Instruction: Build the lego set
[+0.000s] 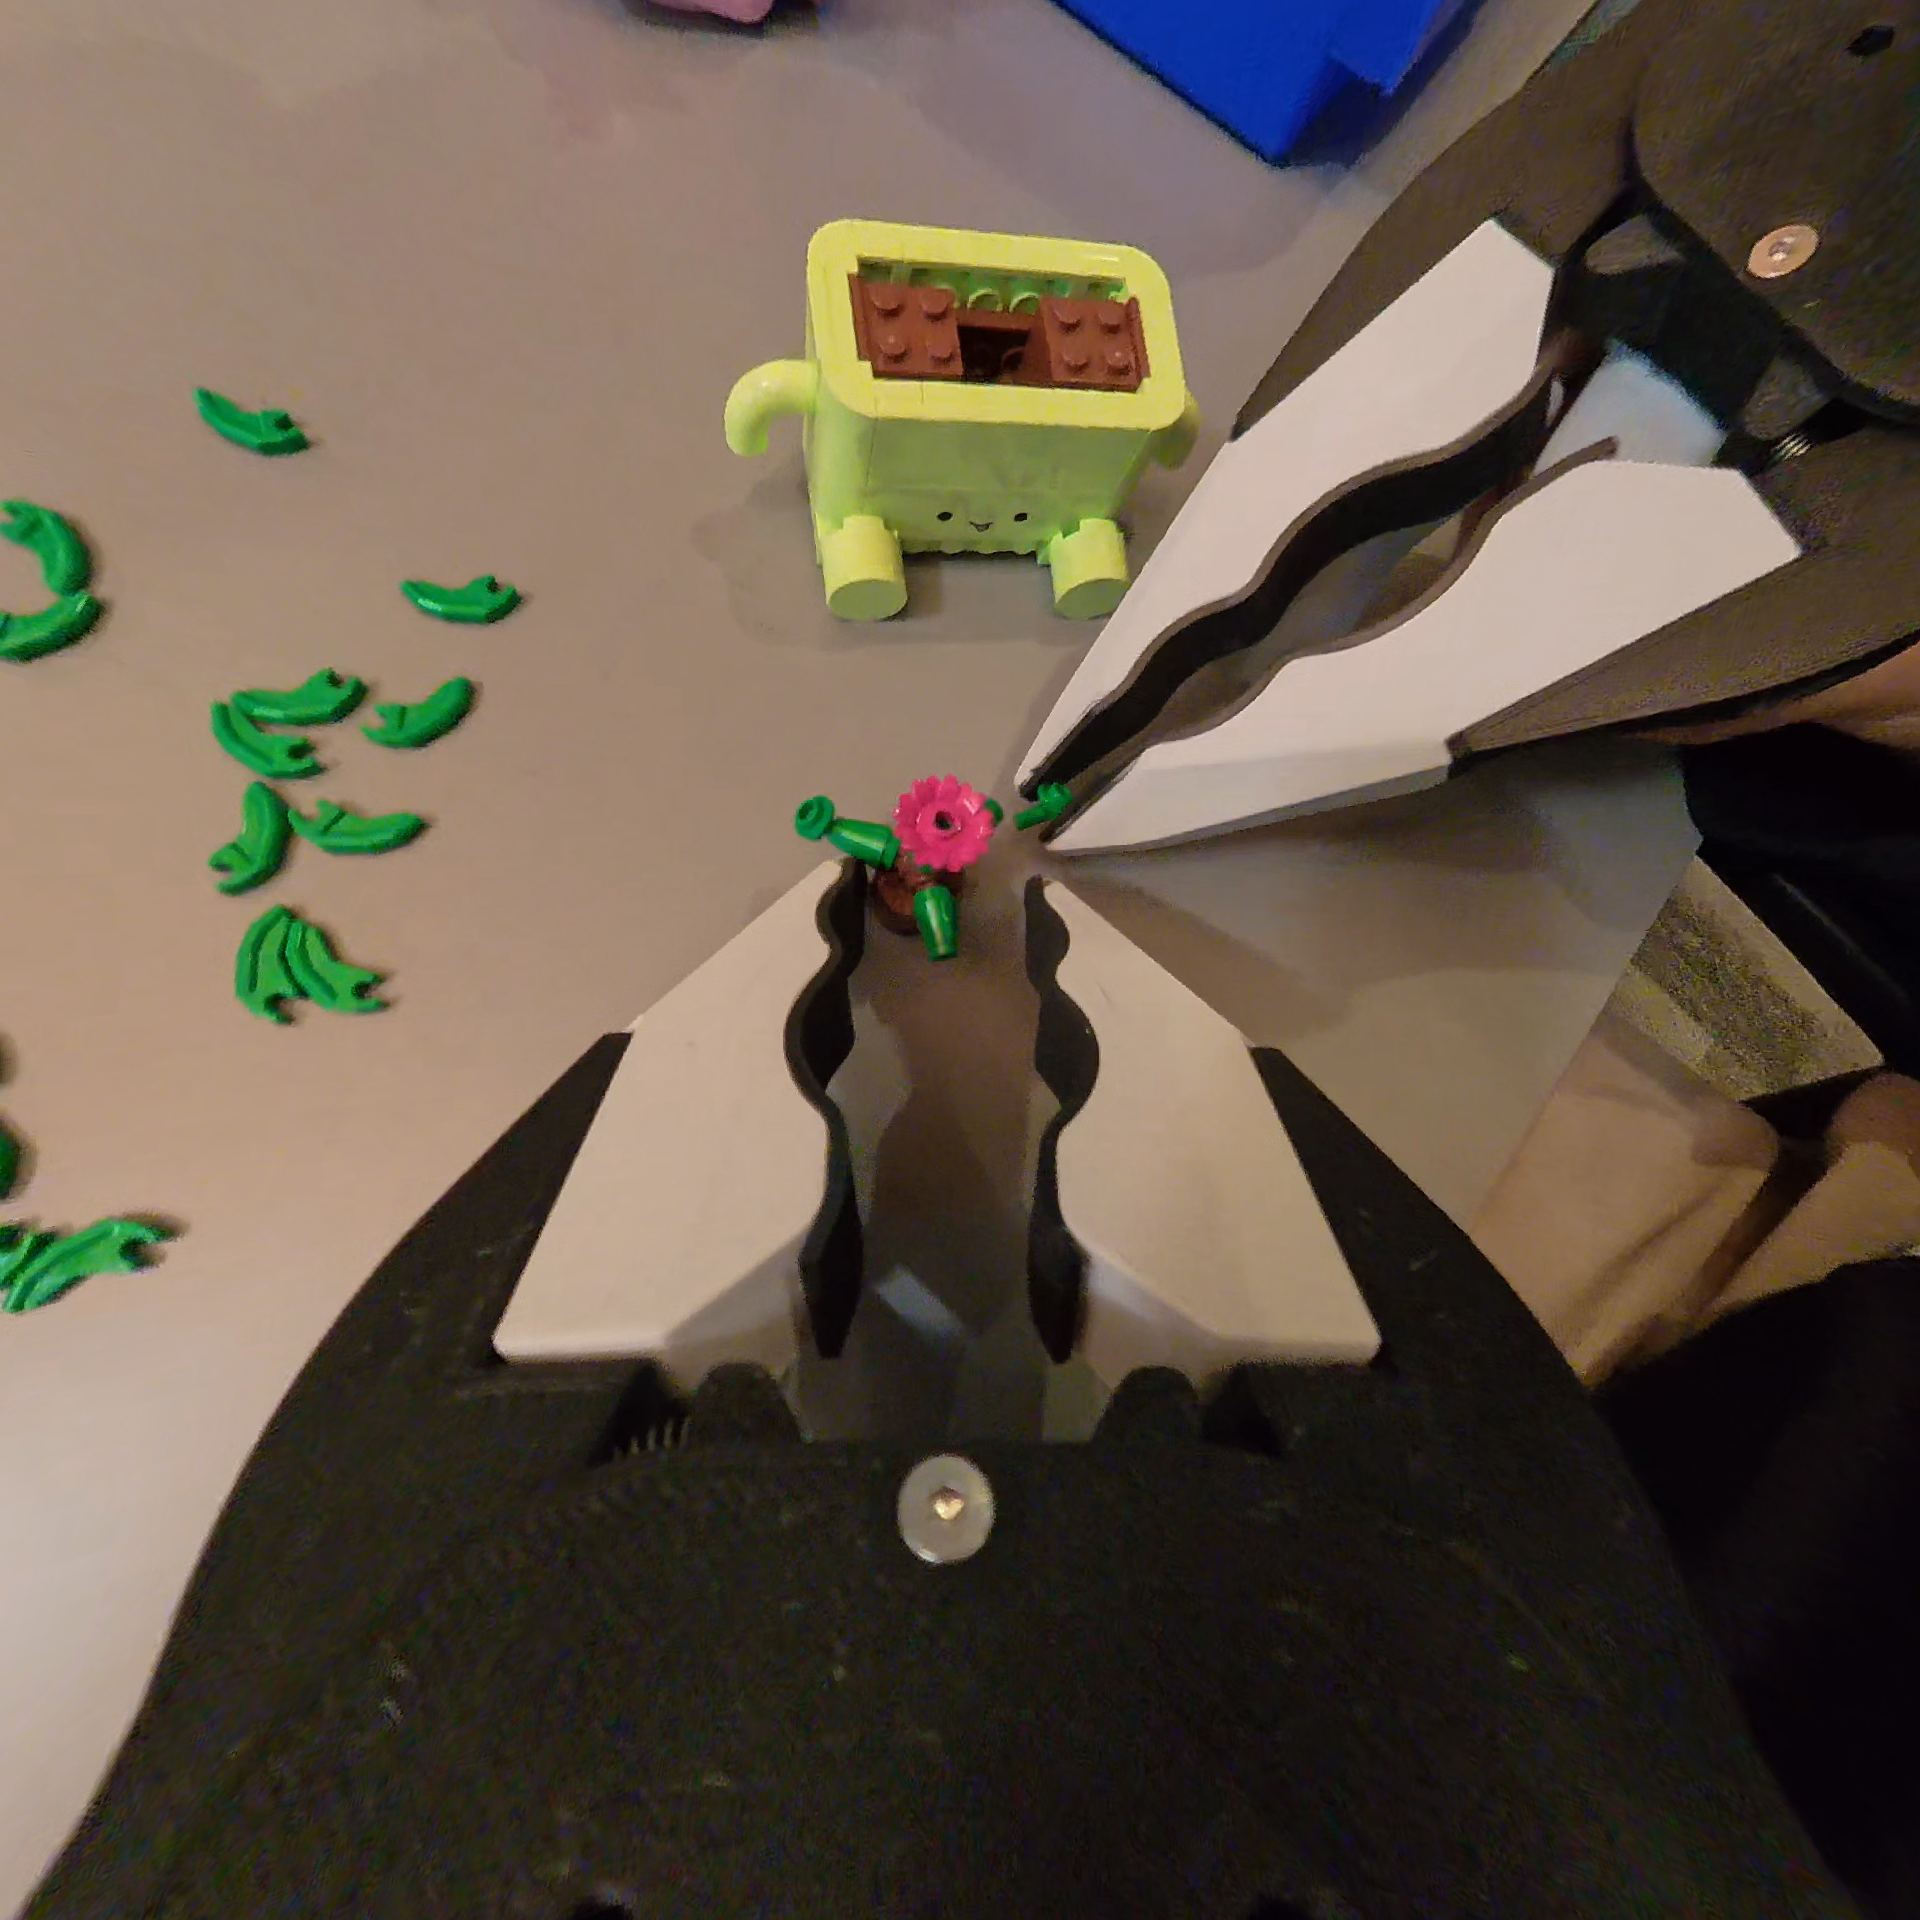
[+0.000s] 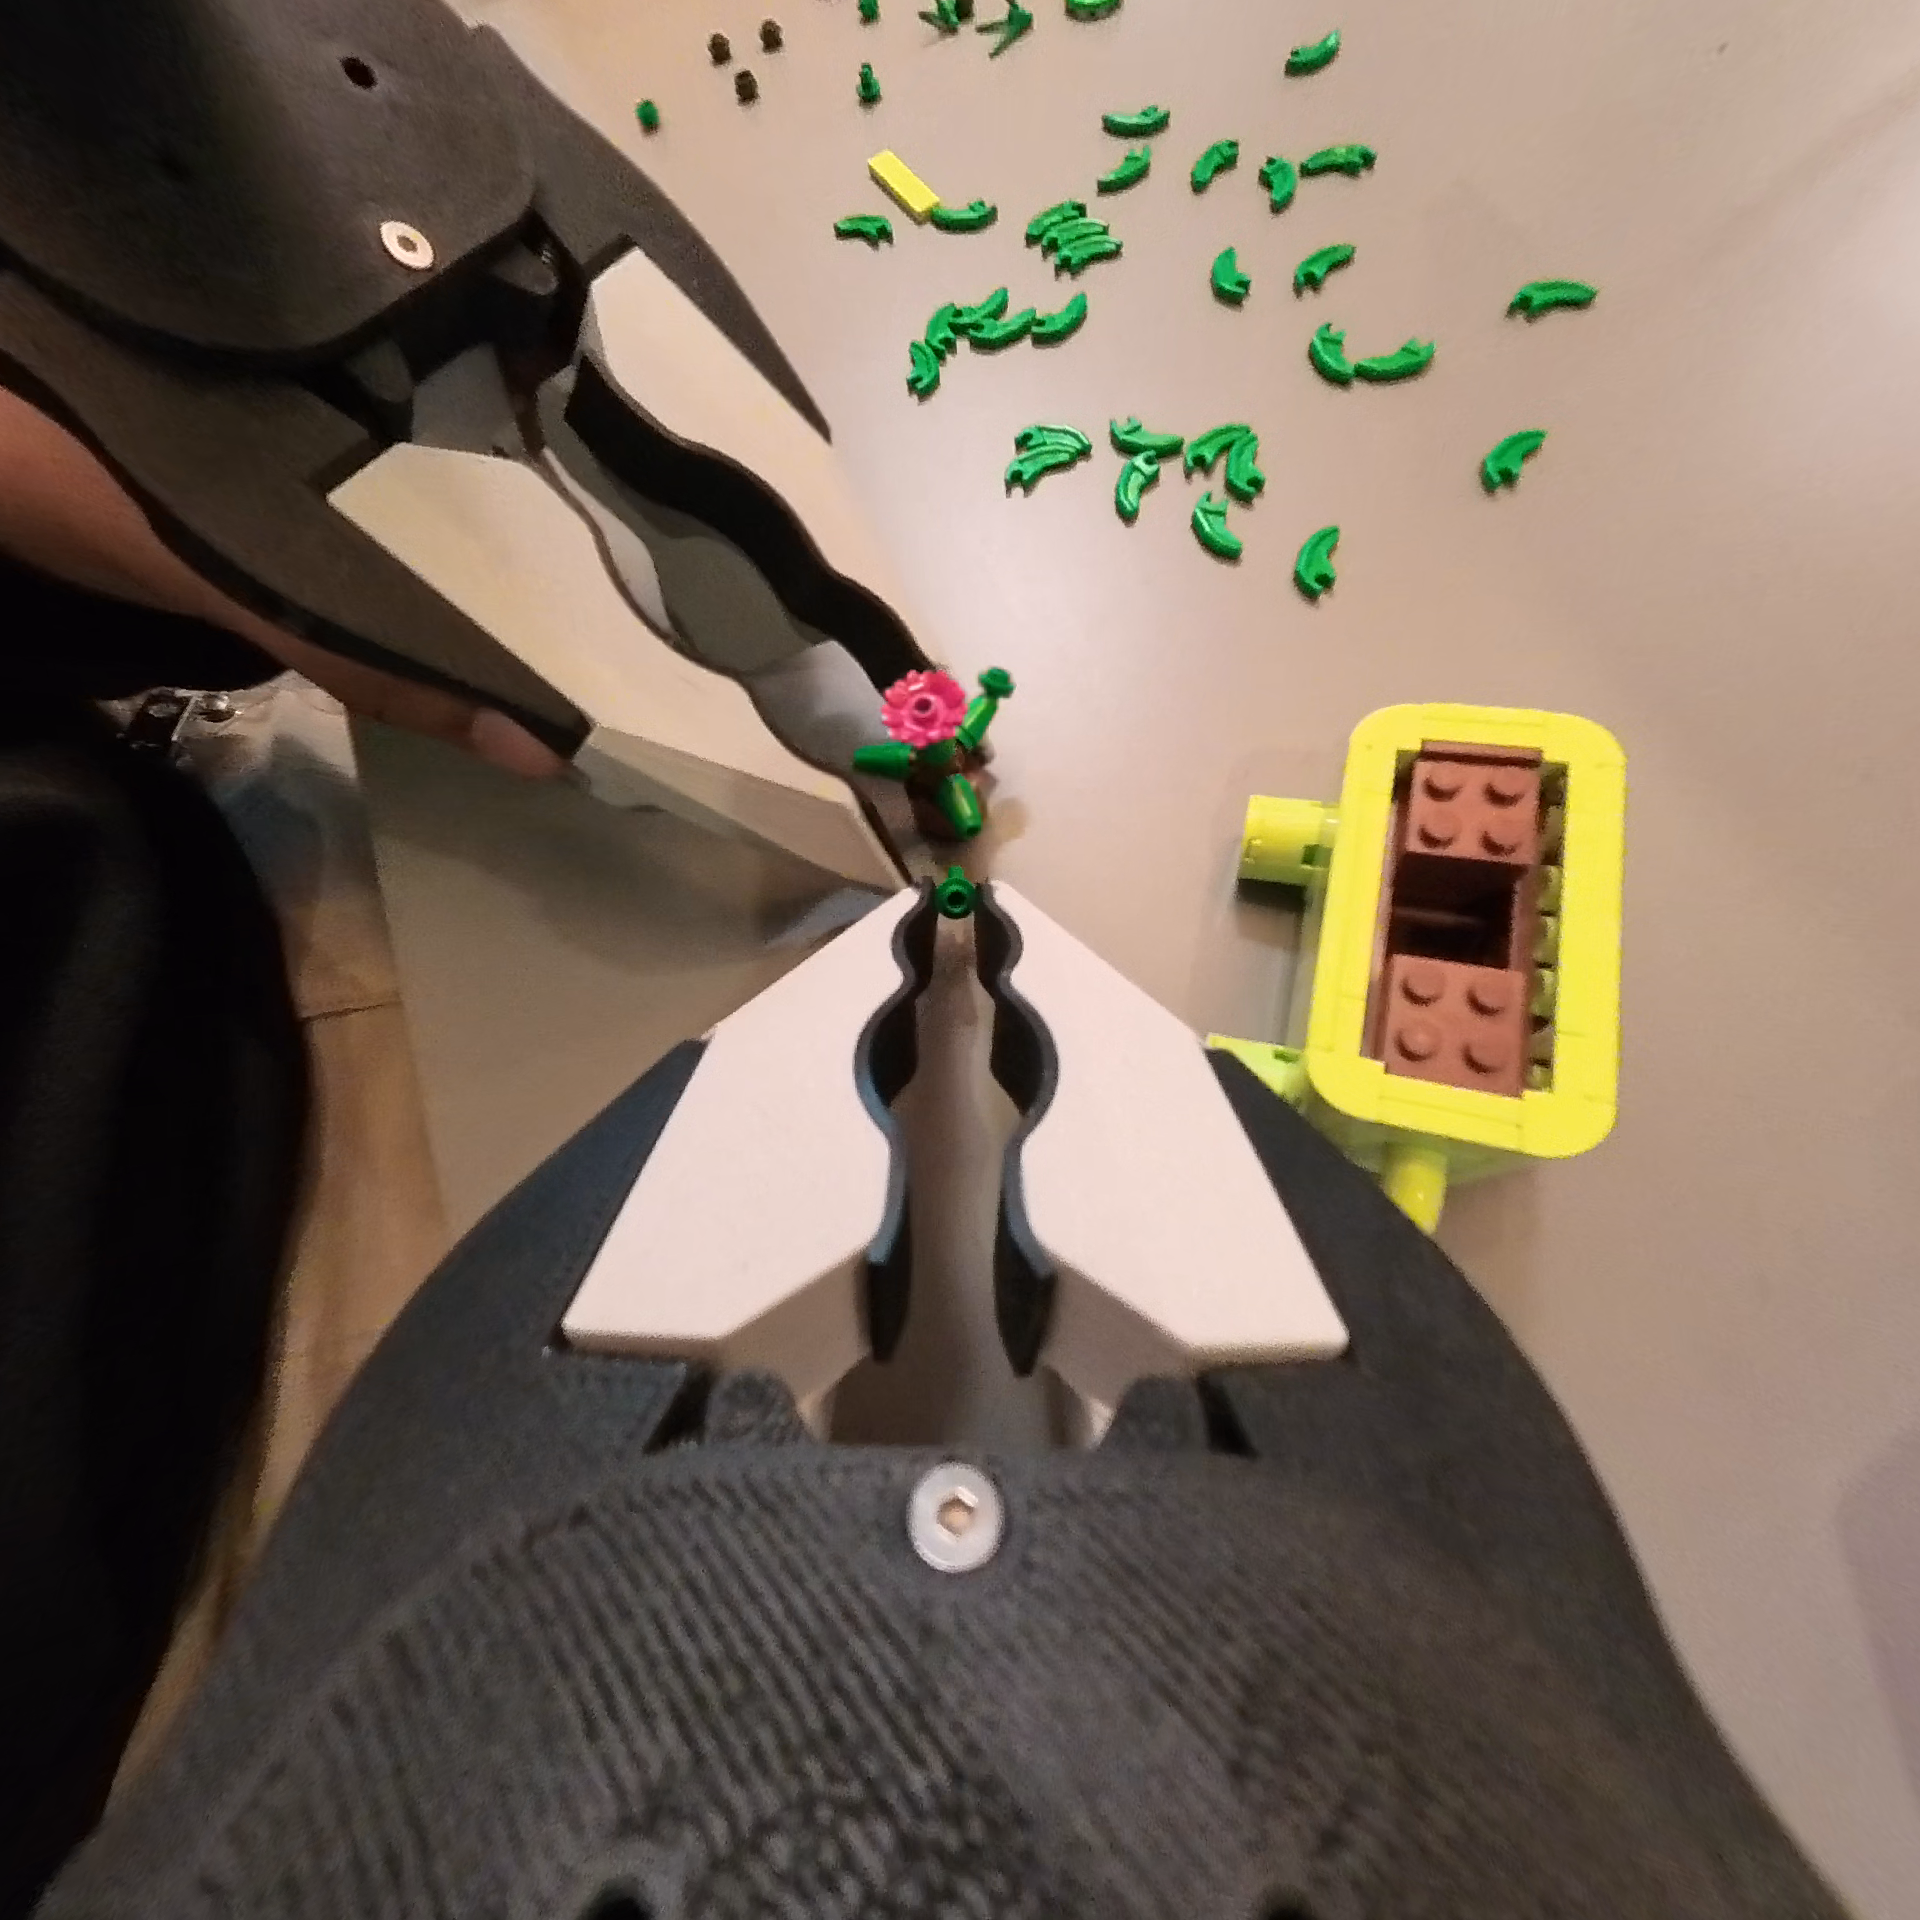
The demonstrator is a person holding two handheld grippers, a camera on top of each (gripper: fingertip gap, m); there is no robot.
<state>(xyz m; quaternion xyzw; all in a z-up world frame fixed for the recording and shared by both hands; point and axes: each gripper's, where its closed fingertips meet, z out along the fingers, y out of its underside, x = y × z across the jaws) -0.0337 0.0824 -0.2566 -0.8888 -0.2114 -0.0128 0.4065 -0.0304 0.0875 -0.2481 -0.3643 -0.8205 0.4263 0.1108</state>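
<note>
A small flower assembly [image 1: 940, 823] with a pink bloom, green stems and a brown base stands on the grey table. My left gripper [image 1: 940, 878] is open around it: its left finger touches the brown base and its right finger stays apart. My right gripper [image 2: 954, 891] is shut on a small green stem piece [image 2: 954, 896] and holds it just short of the assembly [image 2: 923, 709]. In the left wrist view, the right gripper [image 1: 1039, 821] comes in from the right. A lime-green pot [image 1: 987, 488] with brown plates on top stands behind.
Several green leaf pieces [image 1: 301, 717] lie scattered to the left; they also show in the right wrist view [image 2: 1060, 239]. A yellow tile [image 2: 902, 185] and small dark pieces [image 2: 743, 83] lie farther off. A blue box [image 1: 1278, 62] sits at the back. The pot [image 2: 1455, 1132] is right of my right gripper. The grippers are tip to tip, or close to it.
</note>
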